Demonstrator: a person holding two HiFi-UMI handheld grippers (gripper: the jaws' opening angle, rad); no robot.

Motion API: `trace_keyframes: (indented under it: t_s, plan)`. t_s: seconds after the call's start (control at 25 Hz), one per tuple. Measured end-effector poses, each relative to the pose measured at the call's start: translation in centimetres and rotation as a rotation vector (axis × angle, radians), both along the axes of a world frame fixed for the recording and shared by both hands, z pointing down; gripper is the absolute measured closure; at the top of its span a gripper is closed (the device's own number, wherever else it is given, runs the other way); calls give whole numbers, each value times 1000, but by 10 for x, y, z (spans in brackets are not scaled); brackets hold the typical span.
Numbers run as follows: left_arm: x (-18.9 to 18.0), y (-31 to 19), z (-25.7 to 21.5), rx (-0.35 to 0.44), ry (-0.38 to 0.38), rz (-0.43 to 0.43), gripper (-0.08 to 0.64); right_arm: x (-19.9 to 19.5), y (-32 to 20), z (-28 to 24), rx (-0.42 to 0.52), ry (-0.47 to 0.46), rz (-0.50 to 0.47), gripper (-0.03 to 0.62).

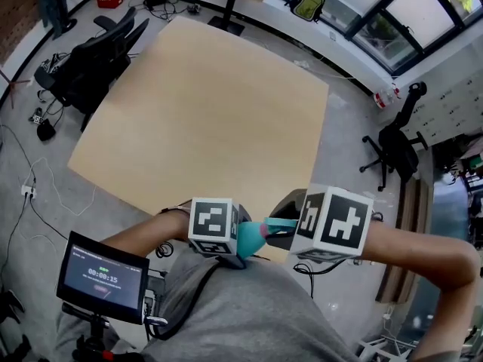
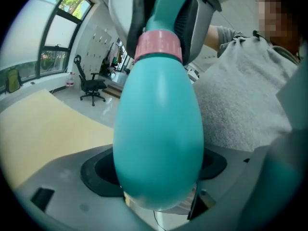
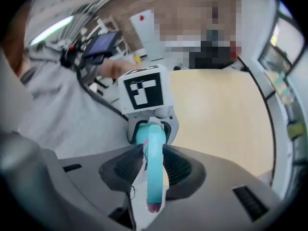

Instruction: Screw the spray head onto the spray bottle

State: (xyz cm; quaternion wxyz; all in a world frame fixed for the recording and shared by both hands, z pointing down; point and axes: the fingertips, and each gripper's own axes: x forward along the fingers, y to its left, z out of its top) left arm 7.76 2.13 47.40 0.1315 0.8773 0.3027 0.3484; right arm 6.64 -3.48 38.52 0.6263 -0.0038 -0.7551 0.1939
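**Left gripper (image 1: pixel 240 244) on the bottle, right gripper (image 1: pixel 285 232) on the spray head**

Left gripper stands at the left of the head view, close in front of the person's grey shirt (image 1: pixel 256 308). Its jaws are set wide and clamp the broad lower body of the teal spray bottle (image 2: pixel 159 143), one dark pad (image 2: pixel 98 170) on each side. The bottle lies roughly level between the two grippers, above the near edge of the wooden table (image 1: pixel 211 111), with its neck towards the right gripper.

A pink collar (image 2: pixel 158 44) sits on the bottle's neck, in line with the body. Whether its thread is engaged cannot be told.

The teal spray head (image 3: pixel 154 167) extends from the collar. The right gripper's jaws are closed on it, their ribbed pads (image 3: pixel 126 166) pressing its two sides near the collar end.

Away from the grippers, a small screen (image 1: pixel 102 276) stands at the lower left and an office chair (image 1: pixel 98 59) beside the table's left edge.
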Motion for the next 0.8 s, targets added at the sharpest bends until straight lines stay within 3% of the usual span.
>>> trace_keyframes:
  t_s: [0.08,0.2,0.28,0.36,0.52,0.64,0.72,0.8]
  plan:
    - [1,0,2,-16,-26,-34,149,-2,-5,2,-124,-46,231,463]
    - [1,-1,0,-9,-28,-45,149,-5,-7,-1,-238,-113,457,463]
    - [2,-1,-3,0,-23,-37,149,-4,-6,-4,-258,-144,526,462]
    - [4,-2,-6,12,-12,-26,149,-2,-5,-8,-241,-167,511,463]
    - [5,-2,-11,31,25,14,149,-2,-6,-26,-145,-221,358,462]
    - [6,0,-15,24,78,52,149,-4,-17,-56,-38,-320,224,454]
    - [7,2,-18,9,141,88,149,-4,-20,-77,78,-371,5,449]
    - [7,6,-21,7,218,138,149,-2,-18,-89,267,-373,-346,449]
